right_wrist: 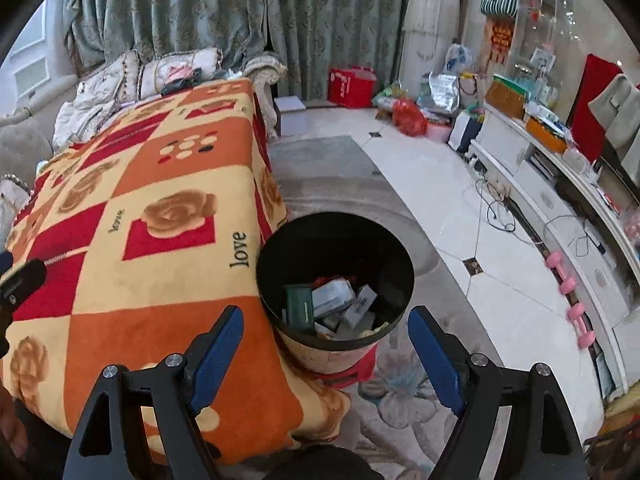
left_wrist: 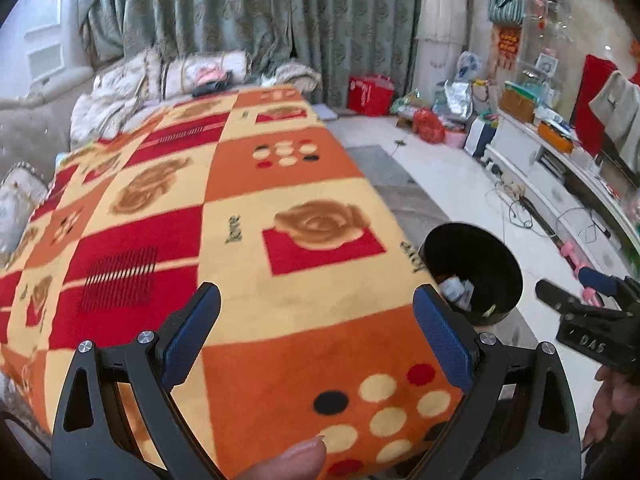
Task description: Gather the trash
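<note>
Trash fills the bottom of one black bin standing on the floor just beside the blanket-covered table.

From left to right: the left gripper hovers over the orange, red and cream patchwork blanket, its two blue-padded fingers spread wide with nothing between them; the right gripper hangs above the bin's near rim, its jaws equally wide apart and empty. Inside the bin lie several small cartons, among them one dark green box and at least three pale ones; an exact count cannot be made. On the tiled floor to the right, along the white TV cabinet, rest two pink dumbbells.
</note>
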Motion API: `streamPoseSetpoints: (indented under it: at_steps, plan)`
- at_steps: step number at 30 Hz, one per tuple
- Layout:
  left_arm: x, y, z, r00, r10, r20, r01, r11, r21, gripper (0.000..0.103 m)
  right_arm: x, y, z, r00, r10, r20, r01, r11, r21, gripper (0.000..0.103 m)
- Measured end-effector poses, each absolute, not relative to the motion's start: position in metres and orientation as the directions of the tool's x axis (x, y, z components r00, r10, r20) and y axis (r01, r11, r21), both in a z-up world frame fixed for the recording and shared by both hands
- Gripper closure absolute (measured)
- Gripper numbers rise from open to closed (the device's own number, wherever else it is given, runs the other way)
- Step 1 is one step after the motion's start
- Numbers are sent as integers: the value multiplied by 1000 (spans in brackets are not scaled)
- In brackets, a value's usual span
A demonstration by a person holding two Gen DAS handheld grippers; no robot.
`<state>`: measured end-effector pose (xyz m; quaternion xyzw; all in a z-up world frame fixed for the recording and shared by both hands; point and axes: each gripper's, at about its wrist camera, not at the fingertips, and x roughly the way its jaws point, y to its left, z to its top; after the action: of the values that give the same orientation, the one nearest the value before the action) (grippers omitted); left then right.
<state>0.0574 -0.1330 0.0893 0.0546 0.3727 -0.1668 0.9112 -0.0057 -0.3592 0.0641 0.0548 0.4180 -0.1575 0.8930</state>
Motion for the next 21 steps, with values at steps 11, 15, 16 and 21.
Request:
streamPoseSetpoints:
  at_steps: [11, 15, 16, 21]
  plan:
    - [42, -110, 75, 615, -228, -755, 321, 947, -24, 6, 1, -342, 64, 596, -214, -774, 309, 951, -25, 21]
    - [44, -105, 74, 604, -215, -768, 293, 955, -38, 6, 1, -337, 68, 606, -202, -770, 297, 955, -17, 21]
    - [43, -105, 74, 605, -215, -767, 291, 956, -39, 6, 1, -336, 69, 606, -200, -770, 294, 956, -17, 21]
    - [40, -104, 77, 617, -208, -759, 288, 957, -28, 6, 1, -338, 71, 612, -169, -773, 284, 959, 16, 21]
